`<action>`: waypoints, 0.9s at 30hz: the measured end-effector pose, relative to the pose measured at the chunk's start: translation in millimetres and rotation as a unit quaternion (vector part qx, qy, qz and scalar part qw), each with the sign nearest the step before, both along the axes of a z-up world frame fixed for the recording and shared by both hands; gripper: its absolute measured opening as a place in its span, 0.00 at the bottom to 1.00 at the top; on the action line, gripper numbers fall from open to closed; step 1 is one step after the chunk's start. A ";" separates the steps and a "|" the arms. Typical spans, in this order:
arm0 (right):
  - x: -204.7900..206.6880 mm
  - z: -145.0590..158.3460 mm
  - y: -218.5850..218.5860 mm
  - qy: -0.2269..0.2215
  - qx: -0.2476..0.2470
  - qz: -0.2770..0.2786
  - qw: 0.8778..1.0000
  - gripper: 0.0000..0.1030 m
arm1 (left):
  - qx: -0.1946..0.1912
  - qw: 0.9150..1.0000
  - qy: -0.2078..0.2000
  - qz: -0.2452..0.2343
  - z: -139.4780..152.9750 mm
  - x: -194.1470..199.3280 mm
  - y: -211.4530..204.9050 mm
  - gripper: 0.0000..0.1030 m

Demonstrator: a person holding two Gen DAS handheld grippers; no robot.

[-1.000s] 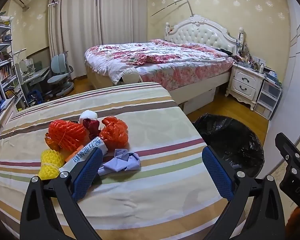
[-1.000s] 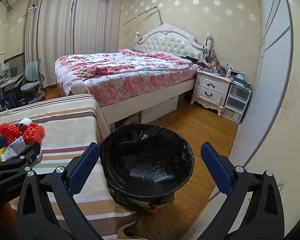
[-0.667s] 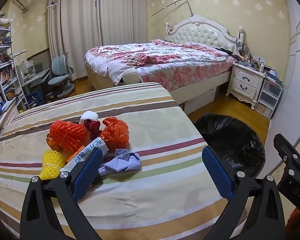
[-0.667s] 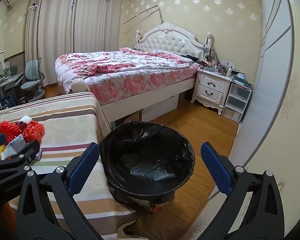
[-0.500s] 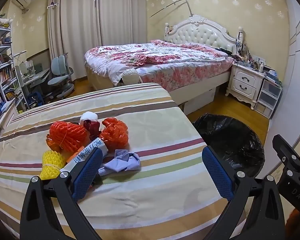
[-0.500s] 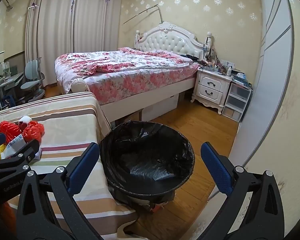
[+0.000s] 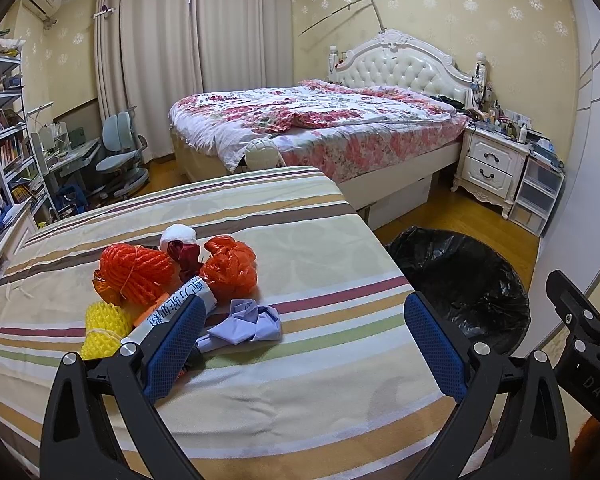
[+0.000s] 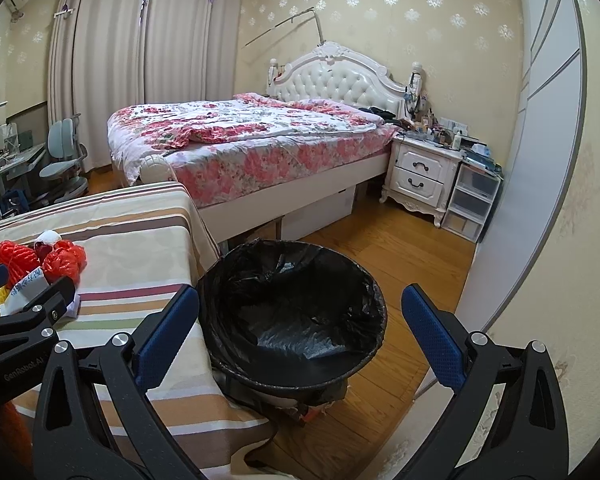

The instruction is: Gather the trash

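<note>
Little is changing since a second ago: both grippers are staying spread-jawed, the left gripper [image 7: 304,344] hovering over the trash pile [image 7: 172,280] on the striped bench [image 7: 300,392], the right gripper [image 8: 296,332] over the black-lined bin [image 8: 292,312]. The left jaw is hiding part of the pile.

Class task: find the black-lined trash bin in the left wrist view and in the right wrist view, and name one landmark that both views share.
Left wrist view: the trash bin sits at right, on the floor past the striped table's edge.
Right wrist view: it sits at centre, between the open right tool's fingers.
Shared landmark: the white nightstand beside the bed.
</note>
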State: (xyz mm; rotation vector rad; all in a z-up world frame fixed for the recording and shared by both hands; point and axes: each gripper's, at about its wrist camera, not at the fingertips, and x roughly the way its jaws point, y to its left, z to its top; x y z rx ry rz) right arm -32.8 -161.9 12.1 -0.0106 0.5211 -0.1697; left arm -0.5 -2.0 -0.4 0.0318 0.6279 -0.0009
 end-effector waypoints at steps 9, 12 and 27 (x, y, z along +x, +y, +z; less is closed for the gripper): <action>-2.5 -3.3 -8.4 0.003 0.002 -0.004 1.000 0.96 | 0.002 1.000 0.000 -0.002 -0.1 -0.1 -1.4 0.95; -2.2 -3.0 -8.3 0.004 0.002 -0.003 1.000 0.96 | 0.002 1.000 0.001 -0.001 -0.2 0.1 -1.6 0.95; -1.9 -3.5 -8.9 0.005 0.001 -0.004 1.000 0.96 | 0.004 1.000 0.002 -0.003 -2.9 0.4 -4.1 0.95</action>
